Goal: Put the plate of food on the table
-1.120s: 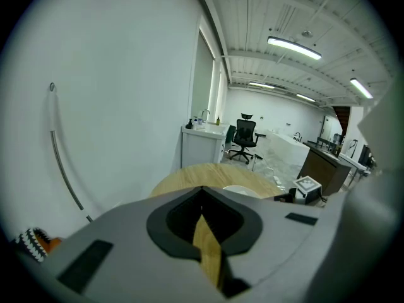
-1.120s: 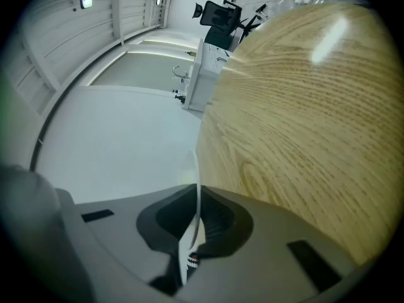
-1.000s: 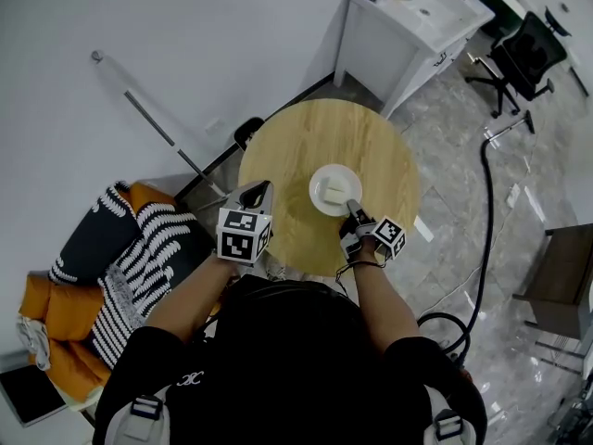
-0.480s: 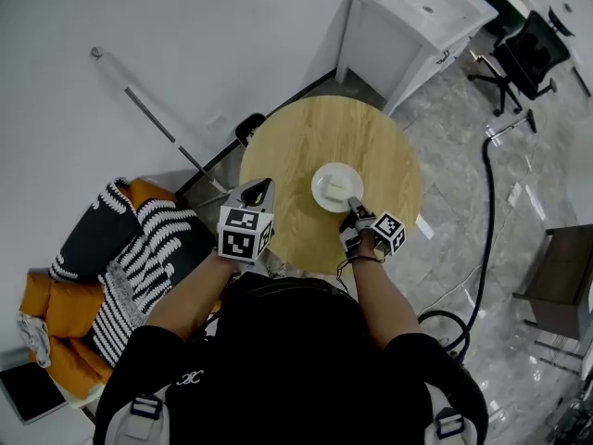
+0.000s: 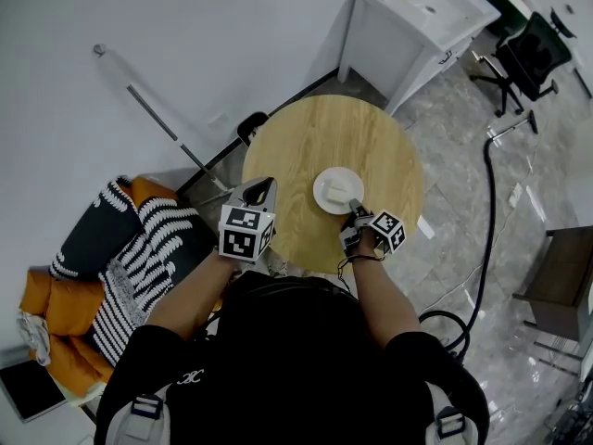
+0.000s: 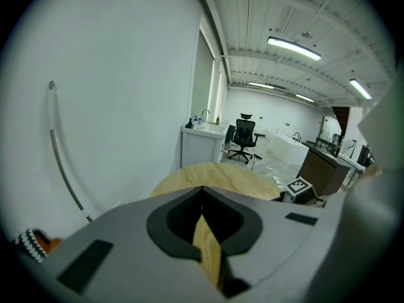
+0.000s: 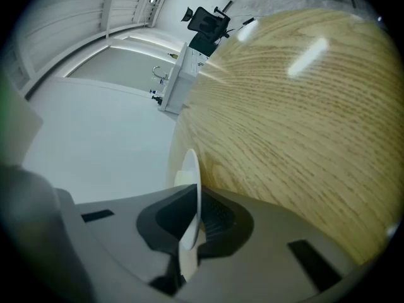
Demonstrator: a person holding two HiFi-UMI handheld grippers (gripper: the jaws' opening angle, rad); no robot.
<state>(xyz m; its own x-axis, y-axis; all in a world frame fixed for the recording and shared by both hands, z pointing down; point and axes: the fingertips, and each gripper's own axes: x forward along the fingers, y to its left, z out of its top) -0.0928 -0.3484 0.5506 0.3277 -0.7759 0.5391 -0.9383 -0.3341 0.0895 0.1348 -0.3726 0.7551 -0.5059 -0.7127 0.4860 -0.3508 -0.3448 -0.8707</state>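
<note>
The left gripper (image 5: 260, 189) hovers over the near-left edge of the round wooden table (image 5: 315, 137), its jaws together on nothing. The right gripper (image 5: 354, 206) pinches the near rim of the white plate (image 5: 323, 194) with its pale food (image 5: 340, 187), near the table's middle and either on or just above the wood; I cannot tell which. Both grippers' cubes carry black-and-white square markers, and beyond the plate bare wood runs to the far edge, with a white wall (image 5: 185, 44) close at left and a white cabinet (image 5: 408, 26) far right.
</note>
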